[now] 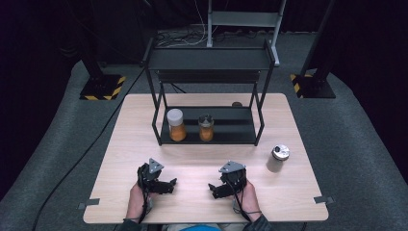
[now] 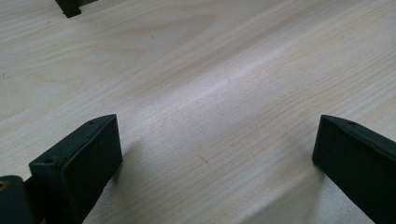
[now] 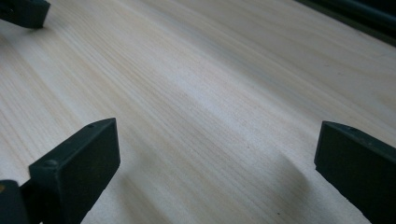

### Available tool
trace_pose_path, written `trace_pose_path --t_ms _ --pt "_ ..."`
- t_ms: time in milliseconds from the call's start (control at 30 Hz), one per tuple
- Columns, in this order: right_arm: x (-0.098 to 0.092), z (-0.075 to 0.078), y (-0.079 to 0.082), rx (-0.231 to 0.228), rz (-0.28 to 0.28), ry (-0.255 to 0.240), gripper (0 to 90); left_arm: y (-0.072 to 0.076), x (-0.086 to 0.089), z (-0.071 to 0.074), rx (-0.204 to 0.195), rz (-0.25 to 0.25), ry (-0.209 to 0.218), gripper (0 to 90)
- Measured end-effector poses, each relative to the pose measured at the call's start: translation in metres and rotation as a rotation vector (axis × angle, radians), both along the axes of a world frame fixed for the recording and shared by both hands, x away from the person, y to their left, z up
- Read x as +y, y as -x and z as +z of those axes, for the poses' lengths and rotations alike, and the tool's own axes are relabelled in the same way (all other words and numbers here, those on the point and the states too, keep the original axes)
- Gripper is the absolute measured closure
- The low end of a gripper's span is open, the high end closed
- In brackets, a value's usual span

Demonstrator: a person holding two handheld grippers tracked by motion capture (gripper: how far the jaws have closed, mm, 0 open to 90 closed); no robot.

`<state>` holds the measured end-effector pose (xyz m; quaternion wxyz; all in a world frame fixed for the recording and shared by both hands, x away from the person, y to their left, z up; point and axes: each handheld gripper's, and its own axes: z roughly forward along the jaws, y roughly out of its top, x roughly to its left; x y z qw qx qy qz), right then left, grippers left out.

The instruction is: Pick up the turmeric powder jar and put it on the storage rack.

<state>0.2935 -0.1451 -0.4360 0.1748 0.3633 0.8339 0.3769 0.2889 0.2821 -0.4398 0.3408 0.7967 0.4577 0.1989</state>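
Near the front edge of the desk (image 1: 144, 120), the left gripper (image 1: 166, 185) and right gripper (image 1: 216, 188) are rested with jaws spread wide, nothing held. Nearest them, toward the right edge, a small jar (image 1: 277, 159) is stood upright. It is judged light, rigid and smooth; its sides below the lid are best gripped.

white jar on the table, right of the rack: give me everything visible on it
The white jar is a small upright cylinder with a pale, off-white body that looks like plastic or frosted glass; which, the high view is too coarse to tell. A shiny silver-and-dark cap sits on top, apparently closed. It stands alone on the bare wooden table, outside the black rack and off its front right corner. Nothing touches it. The right gripper, jaws open, sits nearer the person, clear of it. Contents cannot be seen.
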Motion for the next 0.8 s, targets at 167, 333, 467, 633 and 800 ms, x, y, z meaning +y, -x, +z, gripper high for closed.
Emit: trace_pose_path --t_ms 167,333,467,633,800 --pt "-0.011 -0.006 0.001 -0.002 0.017 -0.048 0.0 0.0 0.0 0.0 -0.002 0.0 -0.003 0.7" --pt "-0.011 -0.007 0.005 -0.021 0.006 -0.05 0.0 0.0 0.0 0.0 0.002 0.002 0.0 0.4" --pt "-0.012 -0.008 0.007 -0.028 -0.001 -0.058 0.0 -0.001 0.0 0.0 0.004 0.001 0.003 0.4" --pt "-0.011 -0.008 0.007 -0.027 0.002 -0.053 0.0 -0.001 0.0 0.0 0.004 0.001 0.003 0.5" --pt "-0.008 -0.007 0.006 -0.029 0.009 -0.036 0.0 -0.001 0.0 0.0 0.005 0.002 0.003 0.5"
